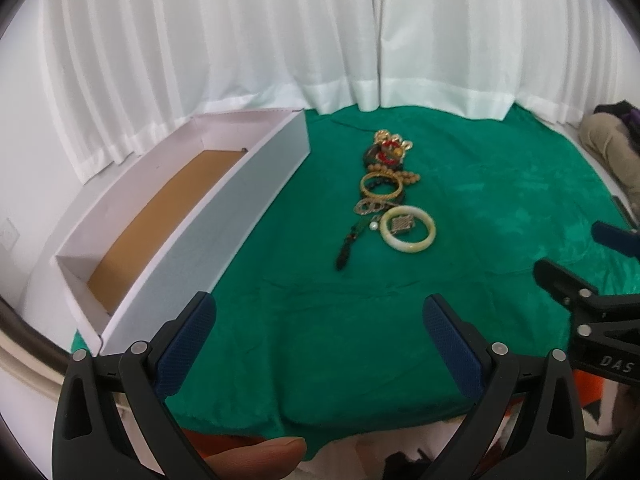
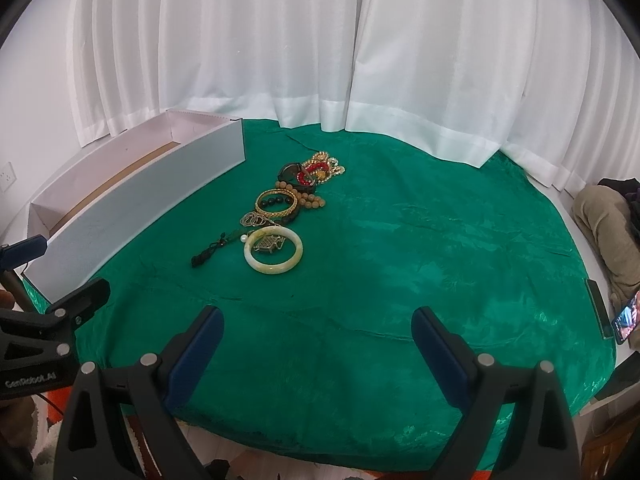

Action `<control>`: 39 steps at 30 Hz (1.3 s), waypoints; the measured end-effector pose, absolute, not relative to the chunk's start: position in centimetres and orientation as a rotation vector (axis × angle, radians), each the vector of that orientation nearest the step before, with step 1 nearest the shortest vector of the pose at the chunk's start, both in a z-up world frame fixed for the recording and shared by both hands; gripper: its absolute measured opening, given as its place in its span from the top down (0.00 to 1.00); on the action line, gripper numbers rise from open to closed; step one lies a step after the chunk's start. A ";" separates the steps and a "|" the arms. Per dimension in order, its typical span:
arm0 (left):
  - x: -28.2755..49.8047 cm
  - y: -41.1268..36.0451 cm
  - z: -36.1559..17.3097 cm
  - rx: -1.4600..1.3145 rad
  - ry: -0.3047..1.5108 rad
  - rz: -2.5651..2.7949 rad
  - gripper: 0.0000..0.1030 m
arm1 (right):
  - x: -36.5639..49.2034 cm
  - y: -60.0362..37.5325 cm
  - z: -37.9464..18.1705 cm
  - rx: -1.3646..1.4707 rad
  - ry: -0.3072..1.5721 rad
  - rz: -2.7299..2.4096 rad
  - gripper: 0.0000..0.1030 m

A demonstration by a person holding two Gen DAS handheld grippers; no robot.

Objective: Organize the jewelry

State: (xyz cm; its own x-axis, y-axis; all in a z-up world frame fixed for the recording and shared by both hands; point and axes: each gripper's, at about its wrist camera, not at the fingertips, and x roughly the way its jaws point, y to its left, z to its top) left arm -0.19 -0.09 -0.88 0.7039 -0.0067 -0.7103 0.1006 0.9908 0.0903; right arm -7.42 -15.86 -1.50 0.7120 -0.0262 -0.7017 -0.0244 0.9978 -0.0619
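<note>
Jewelry (image 2: 288,208) lies heaped mid-cloth on the green cloth (image 2: 400,280), nothing yet in the white box (image 1: 224,216) at left. I hold my 2 tools back, left gripper (image 1: 316,344) and right gripper (image 2: 316,352) both spread, empty, ready to reach.

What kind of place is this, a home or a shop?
Probably a room in a home: white curtains hang behind a table under a green velvet cloth, with a wall socket at the left edge.
</note>
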 end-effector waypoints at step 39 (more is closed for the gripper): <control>3.7 -2.4 -0.7 0.130 0.774 -0.230 0.00 | -7.5 -20.5 -1.6 0.007 0.736 -0.090 0.06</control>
